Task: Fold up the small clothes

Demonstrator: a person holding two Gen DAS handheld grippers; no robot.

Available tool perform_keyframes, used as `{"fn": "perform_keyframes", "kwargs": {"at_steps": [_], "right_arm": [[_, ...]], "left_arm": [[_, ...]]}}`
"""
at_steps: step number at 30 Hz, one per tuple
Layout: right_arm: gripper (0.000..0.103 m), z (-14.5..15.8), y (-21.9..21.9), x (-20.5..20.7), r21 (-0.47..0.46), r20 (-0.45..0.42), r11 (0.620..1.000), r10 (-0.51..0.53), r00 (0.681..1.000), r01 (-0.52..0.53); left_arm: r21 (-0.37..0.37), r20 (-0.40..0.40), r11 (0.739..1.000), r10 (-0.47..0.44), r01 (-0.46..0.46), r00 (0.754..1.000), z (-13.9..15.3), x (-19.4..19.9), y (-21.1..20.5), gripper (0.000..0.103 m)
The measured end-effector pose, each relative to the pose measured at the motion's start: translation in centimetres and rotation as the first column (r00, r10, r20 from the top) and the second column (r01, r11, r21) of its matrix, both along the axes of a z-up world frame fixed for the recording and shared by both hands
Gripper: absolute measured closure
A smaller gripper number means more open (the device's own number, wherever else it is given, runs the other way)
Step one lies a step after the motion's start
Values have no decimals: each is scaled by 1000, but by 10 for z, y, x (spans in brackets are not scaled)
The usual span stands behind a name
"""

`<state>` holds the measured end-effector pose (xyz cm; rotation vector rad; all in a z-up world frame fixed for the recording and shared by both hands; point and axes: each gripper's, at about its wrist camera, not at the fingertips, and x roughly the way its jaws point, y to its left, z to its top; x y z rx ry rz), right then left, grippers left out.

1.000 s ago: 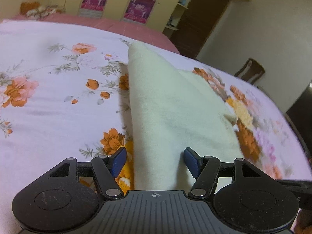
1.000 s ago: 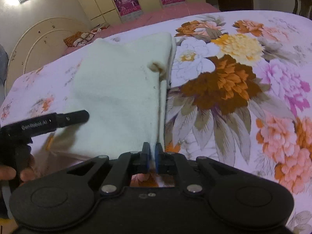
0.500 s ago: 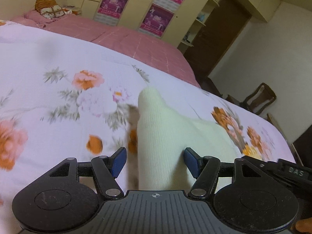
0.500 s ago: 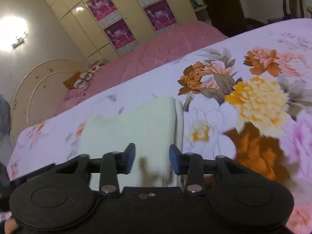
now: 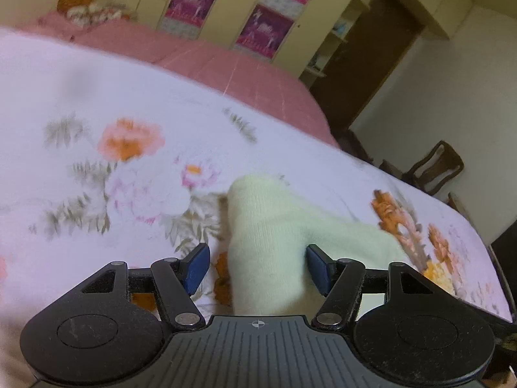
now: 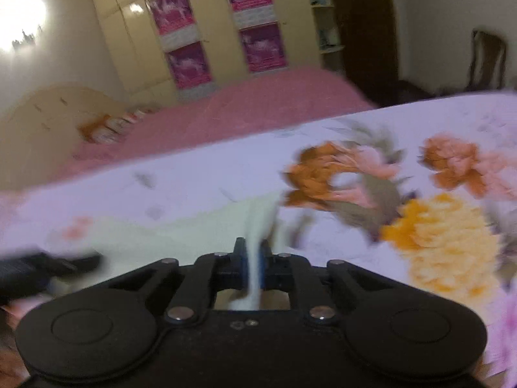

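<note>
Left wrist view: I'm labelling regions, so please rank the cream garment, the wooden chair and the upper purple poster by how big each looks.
1. Cream garment, though it is nearest the camera.
2. Upper purple poster.
3. Wooden chair, about alike with the poster; order unsure.

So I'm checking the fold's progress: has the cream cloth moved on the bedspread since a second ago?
Yes. The cream cloth has been drawn toward the camera, away from the pink bed, in the right gripper; more flowered bedspread now shows beyond it.
</note>
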<state>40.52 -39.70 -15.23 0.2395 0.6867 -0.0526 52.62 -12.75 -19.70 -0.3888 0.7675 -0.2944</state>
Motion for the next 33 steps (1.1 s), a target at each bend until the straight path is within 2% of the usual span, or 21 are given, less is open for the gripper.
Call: {"fn": "perform_keyframes", "kwargs": {"at_steps": [3,4,5,6,9,11,14,16,17,19,23,27,33], "right_arm": [[94,8,1,1,-2,1,1000,14,1000,-14],[91,13,0,1,-8,12,1000,13,1000,-13],[82,19,-2,-1,5,36,1000,0,999,0],[81,26,-3,-4,22,66,1000,-12,998,10],[77,39,6,-1,21,115,999,21,993,-24],[77,41,18,9,2,100,997,73,992,-74],[76,30,34,25,-45,42,991,128,991,-126],[76,14,35,33,-92,-5,990,107,994,-107],[72,8,31,33,-107,-3,990,90,996,-89],[71,6,23,31,-64,4,996,63,998,-62],[71,18,29,22,-67,-6,996,66,998,-67],[69,35,37,-11,-29,55,994,107,993,-106],[69,33,58,-50,-66,50,983,172,984,-169]], "left_arm": [[19,16,1000,12,-12,1000,10,-3,-3,35],[5,38,1000,18,-19,999,16,-5,-2,35],[-13,56,1000,27,-27,998,20,-6,-1,35],[-20,67,999,37,-35,997,24,-5,-1,35],[36,48,999,39,-40,998,20,9,-9,35],[53,6,997,47,-47,999,9,20,-11,35],[89,21,995,48,-50,999,6,27,-16,35],[109,26,993,47,-50,999,5,35,-18,35],[114,30,992,48,-52,998,5,38,-17,35],[118,27,992,45,-48,999,6,39,-17,35],[100,43,994,48,-52,998,17,17,-9,35],[123,71,992,0,-9,997,23,-22,-4,35],[160,107,987,-21,4,994,23,-76,-1,35]]}}
